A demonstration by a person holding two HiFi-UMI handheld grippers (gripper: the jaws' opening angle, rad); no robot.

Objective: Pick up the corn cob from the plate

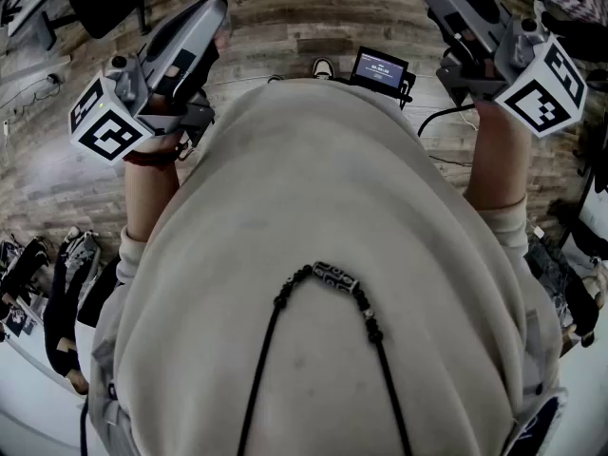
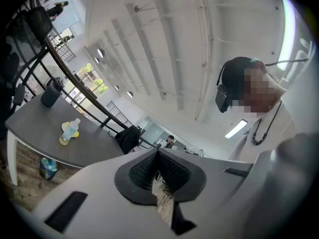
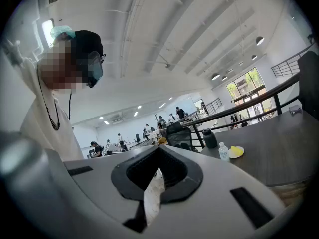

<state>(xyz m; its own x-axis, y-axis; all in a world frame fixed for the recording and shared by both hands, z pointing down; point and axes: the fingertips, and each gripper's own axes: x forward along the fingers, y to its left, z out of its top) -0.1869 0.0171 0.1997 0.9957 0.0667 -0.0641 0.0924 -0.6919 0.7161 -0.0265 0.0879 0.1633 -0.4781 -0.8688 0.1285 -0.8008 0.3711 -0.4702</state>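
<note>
Looking steeply down from the head, one camera sits close over the person's own pale sweatshirt [image 1: 313, 255] and necklace [image 1: 334, 277], with wooden floor [image 1: 285, 27] beyond and both grippers at the frame's upper corners. The camera on the left gripper [image 2: 158, 154] looks along its jaws in a tilted frame: grey table [image 2: 35, 133] and bottle [image 2: 73, 128] well off at left, the person near at right. The right gripper [image 3: 159, 153] view mirrors it, with the person at left and the same table [image 3: 284, 143] and bottle [image 3: 223, 152] at right. All three views share the sweatshirt and necklace.
</note>
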